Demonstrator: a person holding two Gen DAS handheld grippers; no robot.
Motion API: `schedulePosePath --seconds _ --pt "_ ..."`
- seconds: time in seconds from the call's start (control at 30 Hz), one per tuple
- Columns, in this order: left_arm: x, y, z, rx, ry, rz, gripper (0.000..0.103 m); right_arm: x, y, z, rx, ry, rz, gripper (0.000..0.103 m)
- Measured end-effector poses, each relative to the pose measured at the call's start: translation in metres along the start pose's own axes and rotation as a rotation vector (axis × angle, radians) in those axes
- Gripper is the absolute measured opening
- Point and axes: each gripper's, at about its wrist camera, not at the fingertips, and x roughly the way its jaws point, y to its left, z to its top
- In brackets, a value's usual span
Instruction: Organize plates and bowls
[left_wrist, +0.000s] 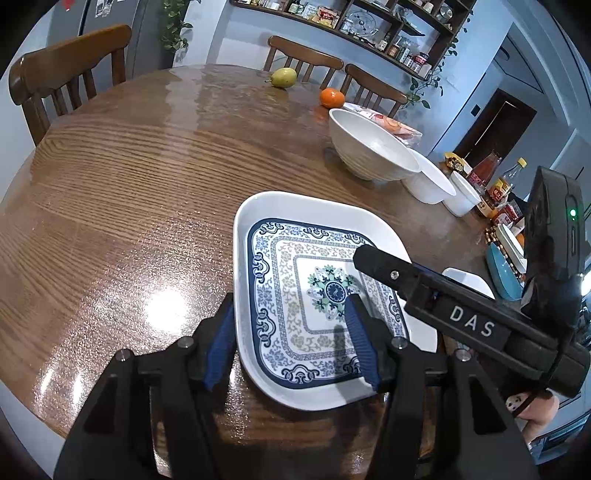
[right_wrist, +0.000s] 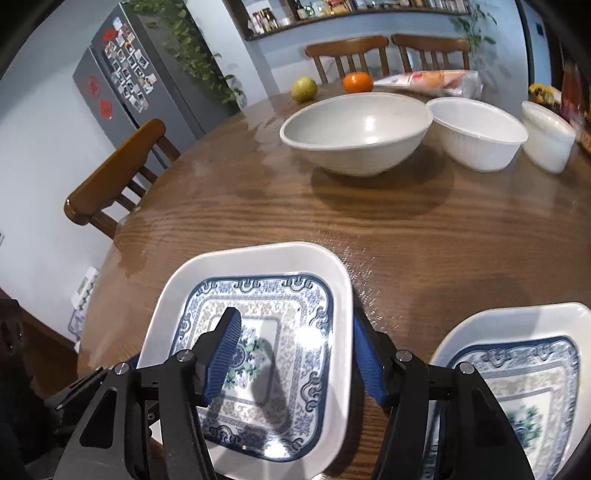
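The square patterned plate lies flat on the desk, near its front edge. My left claw is wide open and empty, straddling the plate's left rim: one blue pad sits outside the rim, the other over the painted centre. My right claw is likewise spread and holds nothing, one pad above the middle of the same plate, the other just beyond its right rim.

A second patterned plate sits just beside it to the right. Further back stand a large grey bowl, a white bowl and a smaller white bowl in a row.

I judge the step in hand to be gripping this plate for stacking. To do it well, I should commit one claw only, lower a pad under the raised rim, and close squarely so the glossy edge does not slip.
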Motion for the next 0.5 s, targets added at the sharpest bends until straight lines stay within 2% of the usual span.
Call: schedulePosePath --seconds 0.27,0.5 --pt "-0.002 -0.006 -0.003 -0.005 0.012 0.021 0.058 -0.007 0.001 -0.003 0.005 -0.023 0.011 0.062" --pt "-0.009 -0.013 -0.008 -0.011 0.023 -0.006 0.058 -0.027 0.003 -0.004 0.002 -0.070 0.011 0.062"
